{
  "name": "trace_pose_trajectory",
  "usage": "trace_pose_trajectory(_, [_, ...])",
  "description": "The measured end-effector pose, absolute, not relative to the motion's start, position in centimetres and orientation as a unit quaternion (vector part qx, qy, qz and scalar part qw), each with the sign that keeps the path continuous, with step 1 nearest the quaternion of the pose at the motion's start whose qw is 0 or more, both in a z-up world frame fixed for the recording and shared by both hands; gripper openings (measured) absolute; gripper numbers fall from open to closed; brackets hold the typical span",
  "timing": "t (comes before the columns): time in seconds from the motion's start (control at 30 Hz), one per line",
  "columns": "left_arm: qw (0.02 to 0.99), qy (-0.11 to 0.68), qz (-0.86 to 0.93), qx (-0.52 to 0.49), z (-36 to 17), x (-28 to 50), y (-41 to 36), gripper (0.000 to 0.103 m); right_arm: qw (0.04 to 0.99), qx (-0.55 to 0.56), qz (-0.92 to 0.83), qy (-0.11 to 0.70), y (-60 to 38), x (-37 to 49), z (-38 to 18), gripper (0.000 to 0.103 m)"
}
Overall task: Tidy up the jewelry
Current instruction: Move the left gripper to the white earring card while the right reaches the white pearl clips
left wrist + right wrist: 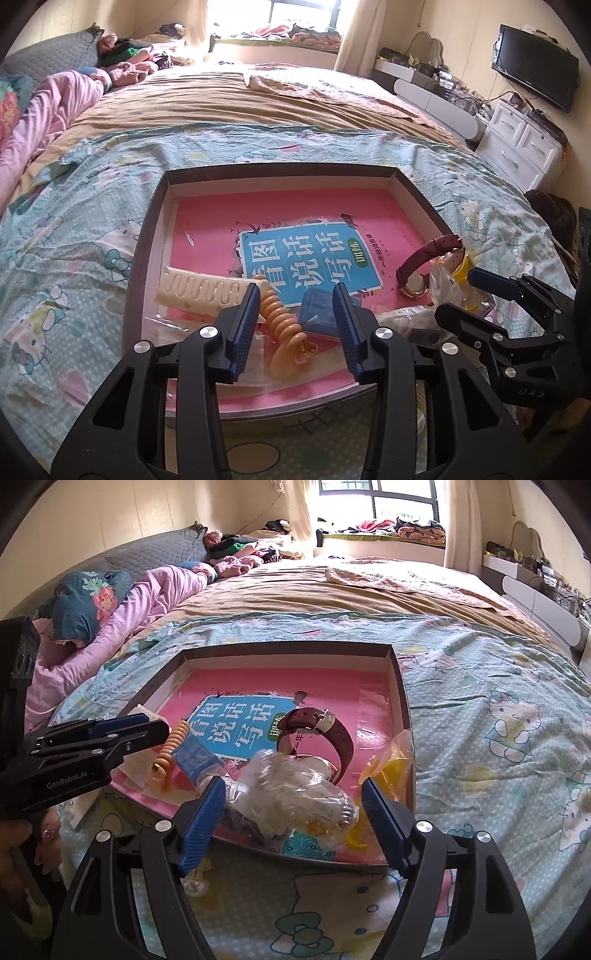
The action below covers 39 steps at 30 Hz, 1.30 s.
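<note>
A shallow grey box [144, 236] [400, 686] lies on the bed with a pink book [295, 214] lining its bottom. In it lie an orange spiral hair tie [284, 325] [168, 755], a cream comb-like clip [207, 293], a small blue case [317, 314] [194, 757], a maroon-strap watch [424, 262] [325, 734] and crumpled clear plastic bags [291, 794]. My left gripper [295, 325] is open, its fingers either side of the hair tie and blue case. My right gripper [291, 819] is open around the plastic bags at the box's near edge.
The box sits on a Hello Kitty sheet [74, 258] over a tan blanket [258, 96]. Pink bedding [129, 620] and pillows lie far left. White drawers [524, 144] and a television [535, 66] stand at right. A yellow item [391, 768] lies in the box's right corner.
</note>
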<state>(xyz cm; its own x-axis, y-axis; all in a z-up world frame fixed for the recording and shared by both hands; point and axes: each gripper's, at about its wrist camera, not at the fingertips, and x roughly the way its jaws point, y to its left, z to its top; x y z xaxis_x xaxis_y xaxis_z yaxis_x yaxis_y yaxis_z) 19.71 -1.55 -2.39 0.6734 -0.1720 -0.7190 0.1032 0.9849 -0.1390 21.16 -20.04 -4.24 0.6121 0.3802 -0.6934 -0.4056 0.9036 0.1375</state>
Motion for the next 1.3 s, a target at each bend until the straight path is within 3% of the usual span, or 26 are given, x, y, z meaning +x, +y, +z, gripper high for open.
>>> trace_pose_trajectory(0.23, [0.921, 0.379, -0.071, -0.044, -0.9, 18.4, -1.3, 0.064, 0.898, -0.006, 0.227, 0.377, -20.5, 20.0, -3.2, 0.085])
trace_pose_trajectory(0.53, [0.932, 0.358, -0.038, -0.038, 0.8, 16.0, 0.7, 0.089, 0.894, 0.001, 0.247, 0.374, -20.1, 18.1, -1.9, 0.087])
trace_pose_trajectory(1.3, [0.912, 0.404, 0.035, -0.067, -1.3, 10.7, 8.2, 0.093, 0.860, -0.020, 0.288, 0.420, -16.1, 15.6, -3.8, 0.087])
